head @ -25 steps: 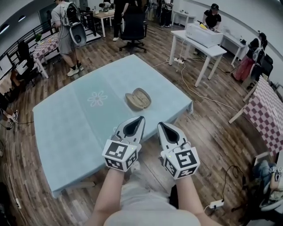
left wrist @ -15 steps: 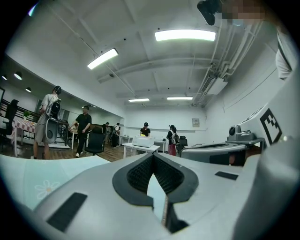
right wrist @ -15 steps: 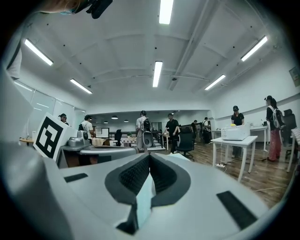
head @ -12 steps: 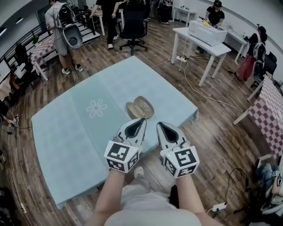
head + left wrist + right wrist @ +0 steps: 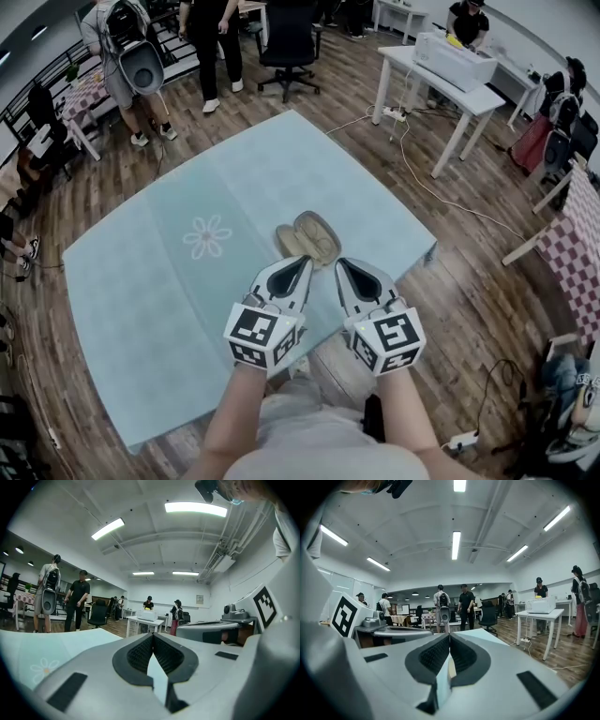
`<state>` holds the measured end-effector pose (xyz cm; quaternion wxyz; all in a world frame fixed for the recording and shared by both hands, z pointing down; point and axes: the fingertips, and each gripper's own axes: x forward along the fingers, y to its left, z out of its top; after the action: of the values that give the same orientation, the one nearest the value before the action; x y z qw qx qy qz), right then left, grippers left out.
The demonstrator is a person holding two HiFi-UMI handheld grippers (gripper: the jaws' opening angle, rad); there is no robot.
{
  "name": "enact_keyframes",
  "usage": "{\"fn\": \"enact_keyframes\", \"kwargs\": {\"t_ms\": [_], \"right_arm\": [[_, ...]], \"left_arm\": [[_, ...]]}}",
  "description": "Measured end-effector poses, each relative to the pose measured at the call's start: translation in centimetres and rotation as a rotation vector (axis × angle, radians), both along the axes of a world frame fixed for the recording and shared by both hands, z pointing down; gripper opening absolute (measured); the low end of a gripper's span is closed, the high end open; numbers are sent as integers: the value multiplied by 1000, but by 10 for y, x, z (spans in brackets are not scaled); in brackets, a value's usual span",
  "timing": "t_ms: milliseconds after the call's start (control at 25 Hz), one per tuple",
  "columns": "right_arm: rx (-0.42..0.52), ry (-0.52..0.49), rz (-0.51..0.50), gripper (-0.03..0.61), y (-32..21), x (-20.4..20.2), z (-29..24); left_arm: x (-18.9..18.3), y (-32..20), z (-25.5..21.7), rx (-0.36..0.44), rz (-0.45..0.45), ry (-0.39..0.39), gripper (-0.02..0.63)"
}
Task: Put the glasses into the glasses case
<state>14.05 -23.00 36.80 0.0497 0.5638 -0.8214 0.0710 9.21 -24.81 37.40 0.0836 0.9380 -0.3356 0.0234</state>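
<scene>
**A:** Where are we holding the grippers?

**B:** Over the near edge of the table [image 5: 141,272]. Our left gripper [image 5: 301,262] and right gripper [image 5: 341,265] sit side by side without touching. Each is clenched, tips pressed together, with nothing between them.

**A:** And the glasses case?

**B:** The glasses case [image 5: 307,240] lies open just ahead of both sets of tips, a little nearer the left gripper's, and neither touches it. We see two tan oval shells side by side, smooth and shallow. We cannot tell whether the glasses are inside.

**A:** How much room do we have?

**B:** Plenty to the left gripper's left and ahead of it. The pale blue-green cloth runs wide there, with a faint check pattern and one printed flower [image 5: 207,236]. To the right gripper's right, the table corner [image 5: 429,251] is near and drops to the wood-plank floor [image 5: 469,291]. Farther ahead on that side stands a white table [image 5: 450,80], with a cable [image 5: 422,183] trailing across the planks.

**A:** What about the grippers themselves?

**B:** They have smooth grey shells, ribbed dark pads [image 5: 140,654], and a marker cube [image 5: 262,336] at the back of each.
</scene>
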Motion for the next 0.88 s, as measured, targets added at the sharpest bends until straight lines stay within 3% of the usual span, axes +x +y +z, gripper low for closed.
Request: {"fn": "enact_keyframes", "kwargs": {"t_ms": [400,560,880], "right_arm": [[-96,59,-30,9,-57,-14,43],[-129,74,-50,95,-67,-13,54],[-164,98,-61,97,-88,-11,76]], "left_arm": [[-10,-55,29,-65,-4,11,9],[-7,-66,38,-94,0,6,9],[-6,-83,59,-131,-5,-20,9]]}}
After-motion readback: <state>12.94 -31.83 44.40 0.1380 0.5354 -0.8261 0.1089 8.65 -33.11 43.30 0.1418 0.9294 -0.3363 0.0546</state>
